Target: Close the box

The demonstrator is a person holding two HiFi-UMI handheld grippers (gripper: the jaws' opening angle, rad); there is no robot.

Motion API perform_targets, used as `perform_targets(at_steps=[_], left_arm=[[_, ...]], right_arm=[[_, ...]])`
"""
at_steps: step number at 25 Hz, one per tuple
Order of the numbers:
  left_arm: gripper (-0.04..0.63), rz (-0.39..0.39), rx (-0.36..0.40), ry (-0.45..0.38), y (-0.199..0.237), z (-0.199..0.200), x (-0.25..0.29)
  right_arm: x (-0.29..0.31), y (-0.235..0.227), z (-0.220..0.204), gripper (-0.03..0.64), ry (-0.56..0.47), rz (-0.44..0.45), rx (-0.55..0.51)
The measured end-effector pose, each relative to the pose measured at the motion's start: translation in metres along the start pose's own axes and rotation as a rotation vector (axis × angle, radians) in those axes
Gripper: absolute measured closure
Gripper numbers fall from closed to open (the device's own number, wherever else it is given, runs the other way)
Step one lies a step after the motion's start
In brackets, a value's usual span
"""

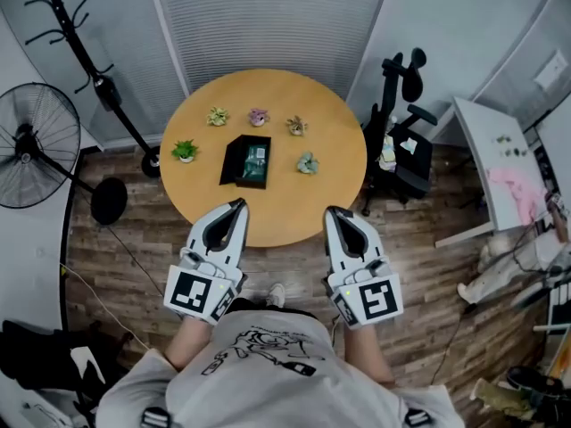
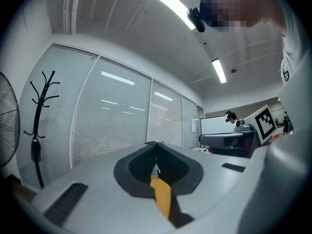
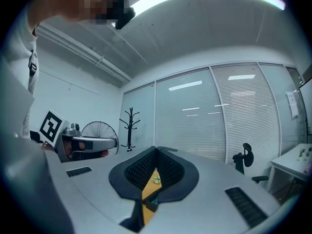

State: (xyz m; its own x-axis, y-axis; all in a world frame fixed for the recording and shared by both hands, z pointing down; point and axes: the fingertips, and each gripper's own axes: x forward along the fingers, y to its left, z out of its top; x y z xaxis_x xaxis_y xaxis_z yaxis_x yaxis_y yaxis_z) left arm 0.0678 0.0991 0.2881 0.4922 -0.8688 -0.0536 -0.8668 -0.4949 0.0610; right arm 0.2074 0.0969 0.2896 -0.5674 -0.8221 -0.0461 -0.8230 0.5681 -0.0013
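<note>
A dark box (image 1: 247,161) lies open in the middle of the round wooden table (image 1: 339,194), with something green and white inside it. My left gripper (image 1: 239,203) hovers at the table's near edge, a little short of the box, jaws shut and empty. To its right, my right gripper (image 1: 332,210) is held at the same height, also shut with nothing in it. In the left gripper view the left gripper (image 2: 155,143) has its tips meeting, with only a sliver of table (image 2: 161,194) showing. The right gripper (image 3: 157,150) in its own view shows closed tips too.
Several small potted succulents ring the box: a green one (image 1: 185,150) at its left, one (image 1: 308,162) at its right, others behind. A standing fan (image 1: 27,145) and coat stand (image 1: 80,52) are on the left; an office chair (image 1: 401,141) and white desk (image 1: 500,159) on the right.
</note>
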Motion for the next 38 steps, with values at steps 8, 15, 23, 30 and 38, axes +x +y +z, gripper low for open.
perform_targets(at_steps=[8,15,23,30,38], left_arm=[[0.588,0.043,-0.004,0.008,0.024,-0.002,0.01],[0.588,0.06,-0.006,0.008,0.046,-0.004,0.024],[0.588,0.057,-0.018,0.011,0.074,-0.011,0.043],[0.588,0.053,-0.029,0.01,0.109,-0.011,0.063],[0.588,0.029,-0.053,0.012,0.159,-0.013,0.09]], right_arm=[[0.032,0.001,-0.001,0.601,0.006,0.051,-0.004],[0.056,-0.004,-0.005,0.601,0.014,0.066,-0.002],[0.091,-0.008,-0.012,0.601,0.026,0.066,-0.002],[0.135,-0.009,-0.013,0.601,0.025,0.071,-0.009],[0.198,-0.009,-0.011,0.601,0.027,0.062,-0.022]])
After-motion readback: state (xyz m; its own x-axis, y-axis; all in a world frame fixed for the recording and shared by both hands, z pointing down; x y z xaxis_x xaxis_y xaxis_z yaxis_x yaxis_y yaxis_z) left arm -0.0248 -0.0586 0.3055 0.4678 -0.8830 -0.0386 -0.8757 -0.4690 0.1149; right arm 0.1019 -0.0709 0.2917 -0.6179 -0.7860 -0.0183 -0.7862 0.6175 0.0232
